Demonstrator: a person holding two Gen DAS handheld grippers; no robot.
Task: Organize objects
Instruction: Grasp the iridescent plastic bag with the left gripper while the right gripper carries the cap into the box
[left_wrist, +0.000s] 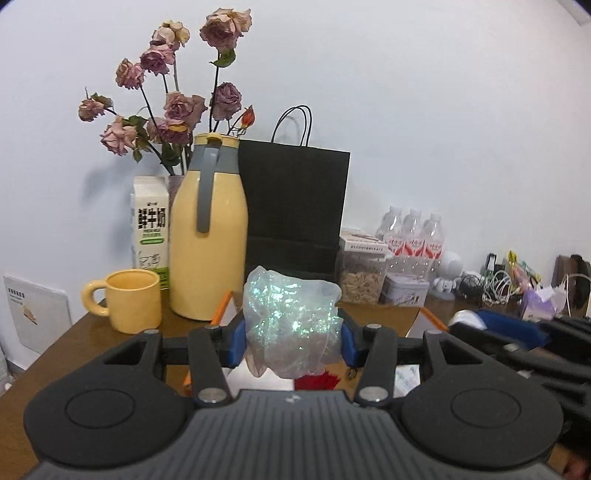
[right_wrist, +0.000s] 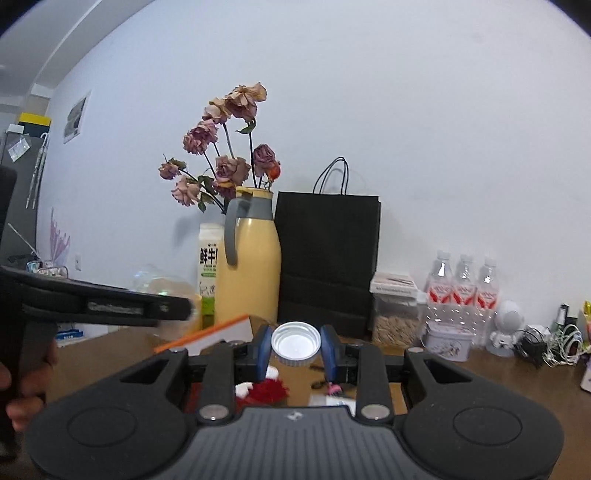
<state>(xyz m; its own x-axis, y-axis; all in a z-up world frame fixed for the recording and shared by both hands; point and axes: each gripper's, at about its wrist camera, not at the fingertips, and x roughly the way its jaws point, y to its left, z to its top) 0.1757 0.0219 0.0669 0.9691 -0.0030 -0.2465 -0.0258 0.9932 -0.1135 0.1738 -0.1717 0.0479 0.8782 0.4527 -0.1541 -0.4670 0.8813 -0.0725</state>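
A pale wall backs my brown wooden surface (left_wrist: 92, 343), where the tall yellow thermos jug (left_wrist: 208, 236) stands. In front of that jug, my left gripper (left_wrist: 293, 341) is clenched on a crumpled iridescent plastic bag (left_wrist: 291, 325), and my right gripper (right_wrist: 295, 350) clasps a round silver metal lid (right_wrist: 295, 341), open side facing me. Both point nearly level, lifted clear of the surface. I judge this the carrying step; next I need a drop spot.

A crumpled clear plastic bag (left_wrist: 291, 325) with an iridescent green shimmer is pinched upright above the wooden table. A round silver metal lid (right_wrist: 295, 341), tilted so its open underside faces the camera, is also held above it.
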